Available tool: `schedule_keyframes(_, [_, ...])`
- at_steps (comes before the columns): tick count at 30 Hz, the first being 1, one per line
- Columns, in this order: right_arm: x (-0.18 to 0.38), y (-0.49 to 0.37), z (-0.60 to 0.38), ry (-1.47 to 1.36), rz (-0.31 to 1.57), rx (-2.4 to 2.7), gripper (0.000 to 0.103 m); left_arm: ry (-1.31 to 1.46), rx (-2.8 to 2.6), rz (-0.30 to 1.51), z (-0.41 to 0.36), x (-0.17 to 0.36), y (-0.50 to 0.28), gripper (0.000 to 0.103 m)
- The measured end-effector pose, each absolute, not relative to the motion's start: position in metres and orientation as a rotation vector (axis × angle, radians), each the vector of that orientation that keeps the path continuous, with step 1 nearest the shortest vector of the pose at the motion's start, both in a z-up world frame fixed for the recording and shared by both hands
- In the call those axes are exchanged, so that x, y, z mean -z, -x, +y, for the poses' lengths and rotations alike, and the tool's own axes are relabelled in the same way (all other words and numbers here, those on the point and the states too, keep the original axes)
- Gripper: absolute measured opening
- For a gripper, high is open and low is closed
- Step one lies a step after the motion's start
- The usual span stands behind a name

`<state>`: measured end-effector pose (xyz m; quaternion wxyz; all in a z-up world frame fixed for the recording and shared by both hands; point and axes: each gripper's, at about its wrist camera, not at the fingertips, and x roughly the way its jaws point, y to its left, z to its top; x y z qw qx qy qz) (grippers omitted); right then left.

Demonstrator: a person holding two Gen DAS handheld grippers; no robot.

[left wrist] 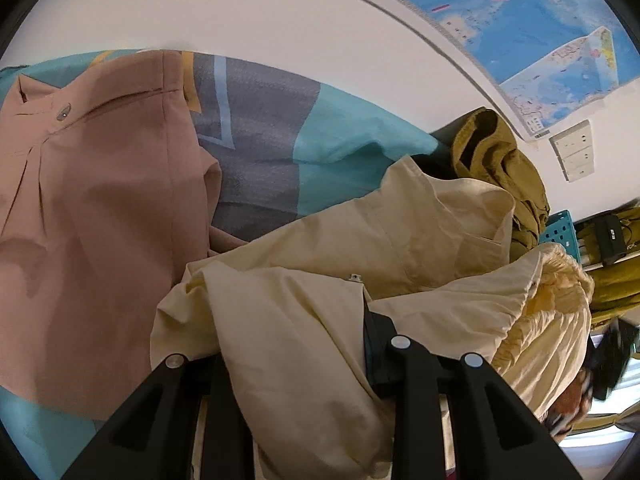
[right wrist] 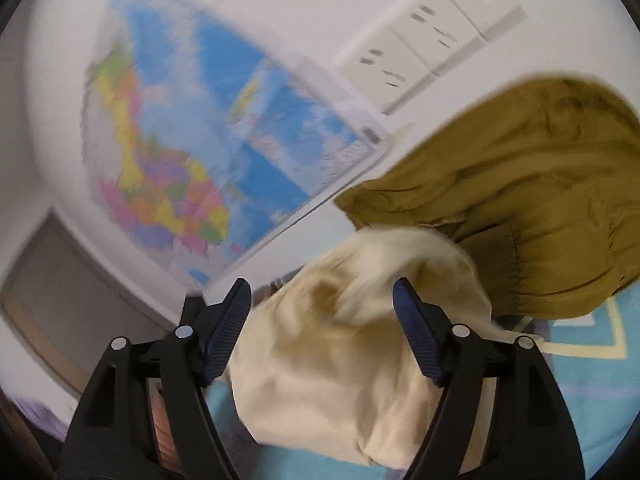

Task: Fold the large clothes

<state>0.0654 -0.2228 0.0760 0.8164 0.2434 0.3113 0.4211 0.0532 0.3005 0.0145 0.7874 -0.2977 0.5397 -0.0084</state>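
A cream garment (left wrist: 320, 276) lies bunched over the patterned bed cover (left wrist: 260, 140) in the left wrist view. My left gripper (left wrist: 304, 344) is shut on a fold of it; the cloth drapes over the fingers and hides their tips. A pinkish-brown pair of trousers (left wrist: 88, 208) lies flat to the left. In the right wrist view my right gripper (right wrist: 322, 304) is open, its blue-padded fingers (right wrist: 228, 328) on either side of the crumpled cream garment (right wrist: 340, 360), not closed on it. An olive-green garment (right wrist: 520, 200) lies behind it.
A world map (right wrist: 180, 140) hangs on the white wall, with a row of wall switches (right wrist: 432, 40) beside it. The olive garment (left wrist: 504, 172) and a teal crate (left wrist: 560, 236) sit at the right of the left wrist view. The right wrist view is motion-blurred.
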Motion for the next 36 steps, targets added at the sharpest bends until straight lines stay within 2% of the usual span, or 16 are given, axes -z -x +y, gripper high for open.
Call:
schedule_keyframes(4, [-0.085, -0.008, -0.184, -0.215, 0.547, -0.941, 0.073, 0.627, -0.003, 1.172, 0.298, -0.011, -0.06, 0.027])
schedule_keyframes(7, [-0.067, 0.006, -0.134, 0.034, 0.565, -0.87, 0.071, 0.609, -0.002, 1.166, 0.294, -0.012, -0.063, 0.028])
schedule_keyframes(8, [-0.06, 0.003, -0.122, 0.072, 0.578, -0.852, 0.068, 0.603, 0.0, 1.161, 0.294, -0.013, -0.063, 0.028])
schedule_keyframes(10, [-0.043, -0.008, -0.101, 0.14, 0.591, -0.783, 0.056, 0.61, 0.015, 1.14, 0.294, -0.016, -0.059, 0.032])
schedule_keyframes(12, [-0.03, -0.021, -0.089, 0.168, 0.62, -0.758, 0.033, 0.632, 0.049, 1.116, 0.295, -0.02, -0.055, 0.039])
schedule_keyframes(13, [-0.022, -0.029, -0.084, 0.167, 0.64, -0.763, 0.028, 0.643, 0.067, 1.103, 0.295, -0.023, -0.052, 0.041])
schedule_keyframes(15, [-0.012, -0.039, -0.076, 0.203, 0.649, -0.725, 0.0, 0.644, 0.165, 1.064, 0.294, -0.032, -0.042, 0.052])
schedule_keyframes(23, [0.001, -0.083, -0.073, 0.135, 0.689, -0.655, 0.0, 0.574, 0.295, 0.864, 0.282, -0.062, 0.003, 0.063])
schedule_keyframes(27, [0.007, -0.101, -0.064, 0.15, 0.705, -0.616, 0.0, 0.489, 0.241, 0.838, 0.265, -0.066, 0.012, 0.071])
schedule_keyframes(31, [0.008, -0.11, -0.063, 0.155, 0.705, -0.585, 0.0, 0.434, 0.235, 0.78, 0.263, -0.076, 0.028, 0.071])
schedule_keyframes(33, [0.01, -0.114, -0.063, 0.153, 0.711, -0.577, 0.0, 0.35, 0.219, 0.756, 0.256, -0.082, 0.034, 0.077])
schedule_keyframes(36, [0.008, -0.111, -0.066, 0.14, 0.709, -0.583, 0.003, 0.195, 0.176, 0.787, 0.235, -0.073, 0.029, 0.077])
